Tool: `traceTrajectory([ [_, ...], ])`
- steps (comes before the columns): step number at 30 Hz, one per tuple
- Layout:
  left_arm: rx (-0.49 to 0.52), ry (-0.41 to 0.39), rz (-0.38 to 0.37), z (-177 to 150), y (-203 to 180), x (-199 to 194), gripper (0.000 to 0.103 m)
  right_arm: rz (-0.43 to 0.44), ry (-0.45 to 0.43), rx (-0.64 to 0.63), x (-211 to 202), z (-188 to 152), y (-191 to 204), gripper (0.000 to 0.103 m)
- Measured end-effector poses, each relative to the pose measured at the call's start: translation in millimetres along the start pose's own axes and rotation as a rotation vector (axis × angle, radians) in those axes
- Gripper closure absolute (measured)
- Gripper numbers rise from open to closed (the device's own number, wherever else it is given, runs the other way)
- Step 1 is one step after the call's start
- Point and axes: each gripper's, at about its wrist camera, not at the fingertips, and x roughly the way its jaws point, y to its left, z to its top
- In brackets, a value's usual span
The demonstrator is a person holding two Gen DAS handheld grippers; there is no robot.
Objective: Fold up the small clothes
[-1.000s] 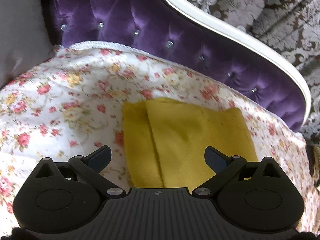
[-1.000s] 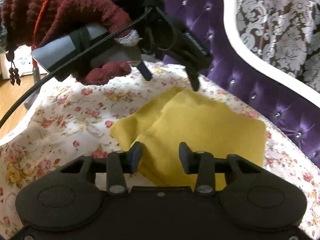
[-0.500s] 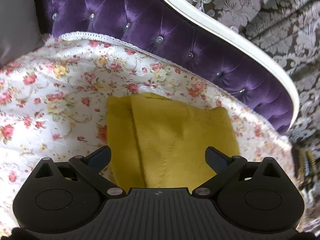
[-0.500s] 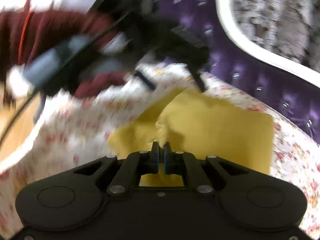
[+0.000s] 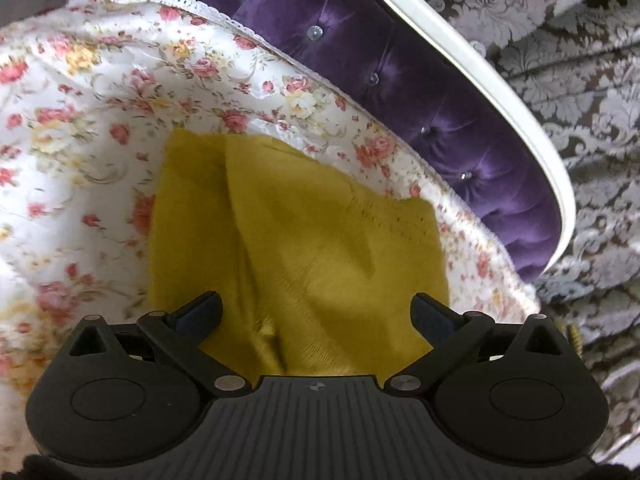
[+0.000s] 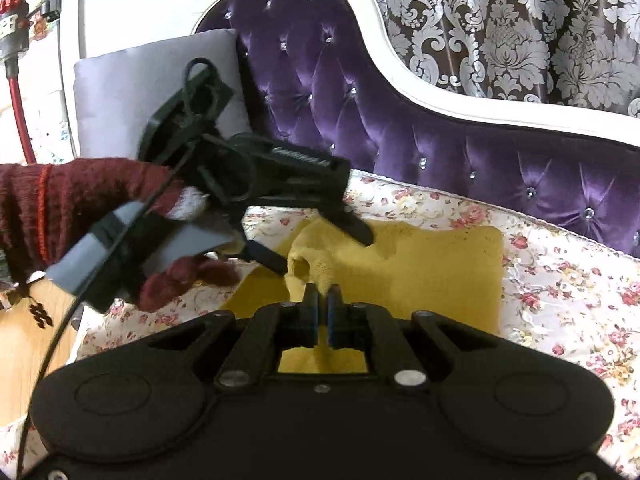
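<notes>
Two grippers work over one yellow garment [image 6: 432, 276] on a sofa. In the right wrist view, nearest the camera at 6 o'clock, the right gripper [image 6: 322, 312] has its jaws pressed together on a pinch of the yellow cloth, and the caught edge stands up just past the fingertips as a small rolled peak. Beyond it the garment lies mostly flat on the floral cover [image 6: 560, 280], spreading toward 3 o'clock, with its far edge straight and near the back of the seat.

At 9 o'clock in that view a hand in a dark red knitted glove [image 6: 80, 216] holds the left gripper [image 6: 326, 248], whose two black fingers stand well apart, one above the cloth's lifted peak, the other at its near left edge. Neither pad presses the fabric as far as can be seen.

From the left wrist view, the left gripper's [image 5: 316, 312] wide-open fingers frame the garment [image 5: 304, 240], which fills the middle and shows a long crease running from 6 toward 11 o'clock.

Farther off, a grey cushion [image 6: 160, 92] leans at 10 o'clock against the purple tufted backrest [image 6: 360, 88], which has a white frame. Patterned curtains [image 6: 520, 20] hang behind, at 1 o'clock.
</notes>
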Motion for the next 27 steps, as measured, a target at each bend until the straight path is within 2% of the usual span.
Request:
traceTrajectory([
  [1,-0.004,-0.003,-0.008,0.9,-0.6,3.5,0.003,0.003,0.002,-0.002,0.1,-0.4,0.6,0.094],
  [3,0.010,-0.002,-0.011,2.6,-3.3,9.7,0.012,0.007,0.005,-0.008,-0.4,-1.6,3.0,0.094],
  [4,0.024,-0.006,0.006,3.7,-6.1,11.2,0.030,0.006,0.006,-0.013,-0.6,-2.3,4.6,0.094],
  [5,0.038,-0.005,0.018,5.2,-8.4,12.1,0.057,0.005,0.008,-0.019,-0.8,-3.2,6.3,0.094],
  [7,0.045,-0.026,0.044,6.8,-8.8,10.1,0.090,0.000,0.008,-0.035,-1.9,-4.2,11.5,0.094],
  [9,0.072,-0.047,0.048,7.4,-12.0,2.9,0.090,-0.004,0.002,-0.046,-4.9,-3.3,16.9,0.094],
  [11,0.161,-0.074,0.072,6.2,-24.2,-11.5,0.090,-0.008,-0.018,-0.060,-10.2,-0.4,24.4,0.094],
  [14,0.257,-0.114,0.062,4.3,-35.6,-36.9,0.090,0.025,-0.040,-0.085,-15.3,5.3,41.4,0.094],
  [16,0.283,-0.113,0.094,4.2,-32.1,-42.5,0.090,0.034,-0.026,-0.125,-8.0,5.4,57.3,0.094],
  [19,0.239,-0.102,0.185,5.8,-8.6,-33.1,0.089,0.074,0.034,-0.150,17.3,-2.1,72.7,0.094],
  [21,0.209,-0.054,0.230,4.6,11.2,-18.6,0.080,0.087,0.092,-0.169,34.9,-11.0,81.8,0.092],
  [22,0.209,-0.062,0.213,3.0,18.6,-14.5,0.077,0.087,0.123,-0.179,42.8,-15.6,84.8,0.085],
  [23,0.204,-0.094,0.177,2.2,23.0,-16.1,0.072,0.086,0.148,-0.182,47.1,-18.6,85.9,0.082],
  [25,0.173,-0.099,0.145,3.8,27.6,-18.3,0.067,0.103,0.148,-0.171,43.0,-22.1,83.1,0.077],
  [26,0.167,-0.100,0.132,5.7,27.1,-18.8,0.056,0.130,0.143,-0.155,37.6,-21.6,78.8,0.068],
  [27,0.175,-0.109,0.127,6.7,25.0,-20.7,0.048,0.158,0.135,-0.132,31.5,-19.9,72.9,0.063],
])
